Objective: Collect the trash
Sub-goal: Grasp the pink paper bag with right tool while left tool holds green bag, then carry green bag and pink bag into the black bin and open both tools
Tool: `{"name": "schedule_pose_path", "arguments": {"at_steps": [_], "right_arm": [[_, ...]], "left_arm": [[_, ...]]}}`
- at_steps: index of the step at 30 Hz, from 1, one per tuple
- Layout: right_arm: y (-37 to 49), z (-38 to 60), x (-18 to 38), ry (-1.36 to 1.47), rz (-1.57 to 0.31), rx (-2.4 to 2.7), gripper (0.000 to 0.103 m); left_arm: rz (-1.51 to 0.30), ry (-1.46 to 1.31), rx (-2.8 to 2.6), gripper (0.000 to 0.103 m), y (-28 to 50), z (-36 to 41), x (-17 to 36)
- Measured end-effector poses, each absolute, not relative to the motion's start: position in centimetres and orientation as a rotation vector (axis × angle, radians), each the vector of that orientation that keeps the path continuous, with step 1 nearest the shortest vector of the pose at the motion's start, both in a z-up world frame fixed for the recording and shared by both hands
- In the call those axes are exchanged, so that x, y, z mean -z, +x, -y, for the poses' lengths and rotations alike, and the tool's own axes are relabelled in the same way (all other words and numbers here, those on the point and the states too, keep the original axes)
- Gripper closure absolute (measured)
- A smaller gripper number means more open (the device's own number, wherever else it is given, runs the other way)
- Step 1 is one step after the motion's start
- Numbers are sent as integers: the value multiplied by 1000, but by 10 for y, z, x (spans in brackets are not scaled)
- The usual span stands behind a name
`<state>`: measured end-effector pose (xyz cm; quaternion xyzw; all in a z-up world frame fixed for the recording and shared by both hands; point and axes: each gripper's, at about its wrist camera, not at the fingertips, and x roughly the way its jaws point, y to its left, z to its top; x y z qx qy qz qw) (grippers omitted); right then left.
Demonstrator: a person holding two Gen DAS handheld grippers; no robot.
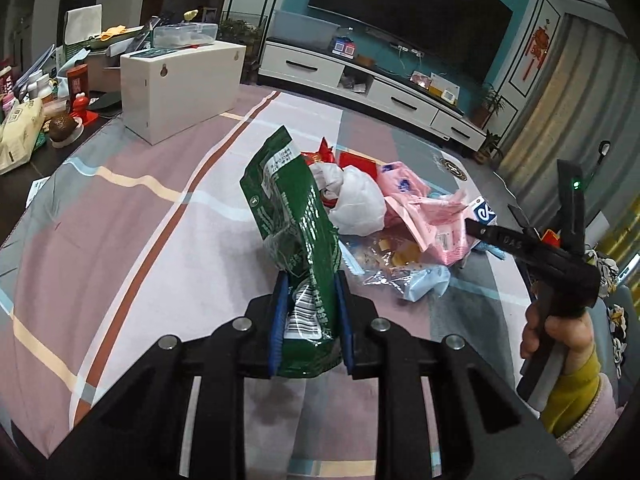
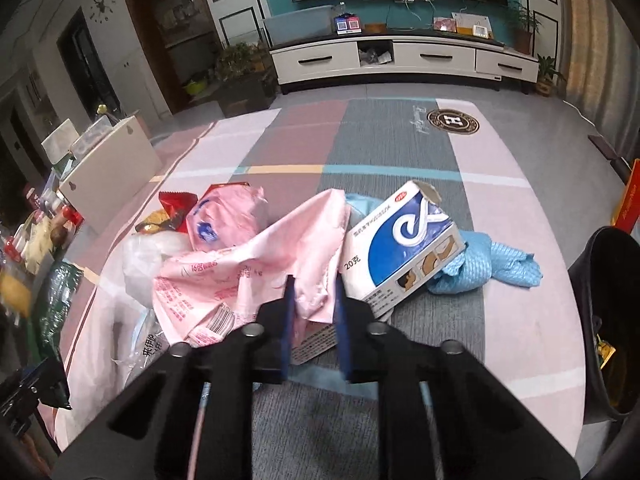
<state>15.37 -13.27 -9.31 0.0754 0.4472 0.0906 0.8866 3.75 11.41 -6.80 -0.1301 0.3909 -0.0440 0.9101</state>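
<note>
My left hand-held gripper (image 1: 310, 320) pinching green bag (image 1: 296, 216), lifted off rug (image 1: 160, 240); right hand-held gripper (image 2: 314, 312) clamped on pink wrapper (image 2: 256, 264) beside blue-white box (image 2: 404, 248).

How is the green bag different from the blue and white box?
The green bag is soft, crinkled plastic, held up off the rug by the left gripper; the blue and white box is stiff cardboard, torn open on top, resting tilted among the litter. Both are empty packaging.
</note>
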Motion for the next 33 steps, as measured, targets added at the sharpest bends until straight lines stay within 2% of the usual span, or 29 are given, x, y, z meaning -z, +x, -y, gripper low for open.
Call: {"name": "schedule_pose_path", "arguments": {"at_steps": [3,19,33], "right_arm": [[147,136,87,170,-905,-174,92],[84,194,22,262,-754,-169,92],[22,239,17,298,-743,-142,92]], "left_arm": [[-807,-259,95,79,34,-113,66],[-763,-222,146,79,21,-95,41],[-766,-132,239,79,15,-43,27]]}}
